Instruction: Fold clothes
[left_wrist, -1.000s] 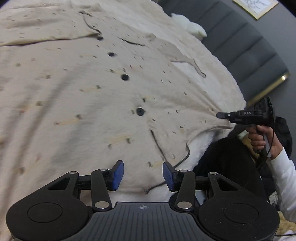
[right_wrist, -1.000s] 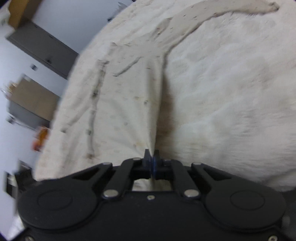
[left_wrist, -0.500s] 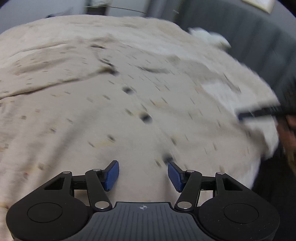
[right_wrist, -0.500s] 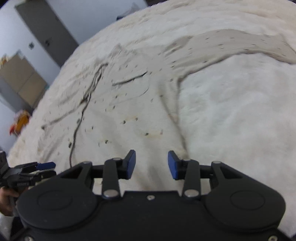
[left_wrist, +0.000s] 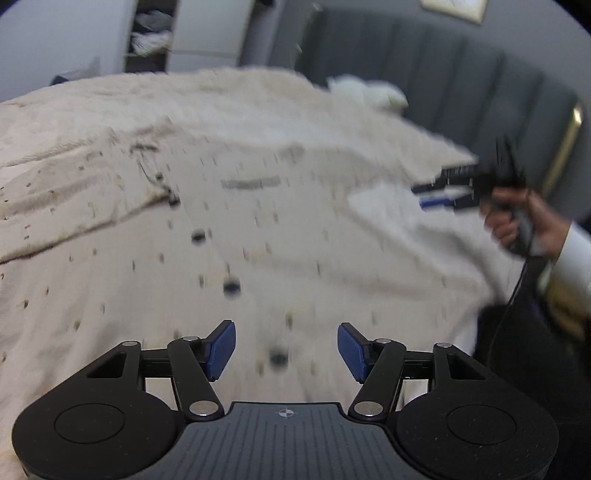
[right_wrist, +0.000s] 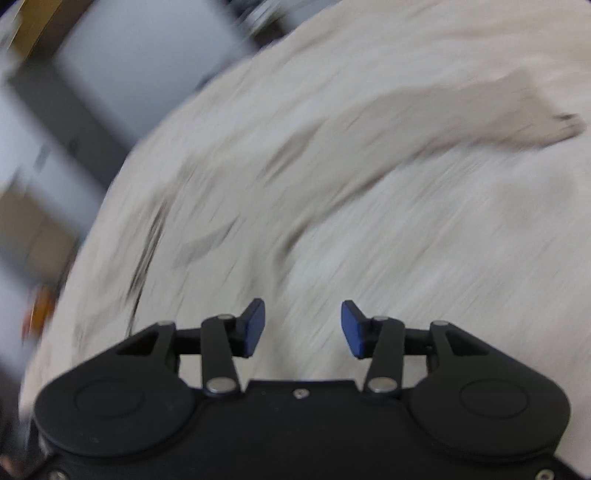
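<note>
A beige speckled shirt (left_wrist: 258, 251) with dark buttons (left_wrist: 231, 286) lies spread flat on a white fluffy bed cover. My left gripper (left_wrist: 286, 349) hovers over its button line, jaws opening, nothing between the blue pads. In the left wrist view my right gripper (left_wrist: 430, 195) appears at the right, held in a hand, above the shirt's right edge. In the blurred right wrist view my right gripper (right_wrist: 303, 326) is opening too, holding nothing, over the shirt (right_wrist: 221, 206), whose sleeve (right_wrist: 480, 114) stretches to the upper right.
A grey padded headboard (left_wrist: 443, 85) stands behind the bed, with a white pillow (left_wrist: 365, 92) in front of it. A person's hand and white sleeve (left_wrist: 572, 262) are at the right. Grey cabinets (right_wrist: 55, 129) stand beyond the bed's far side.
My right gripper let go of the shirt's edge, opened and swung away over the bed. My left gripper opened wider and drifted along the button line as the view tilted up.
</note>
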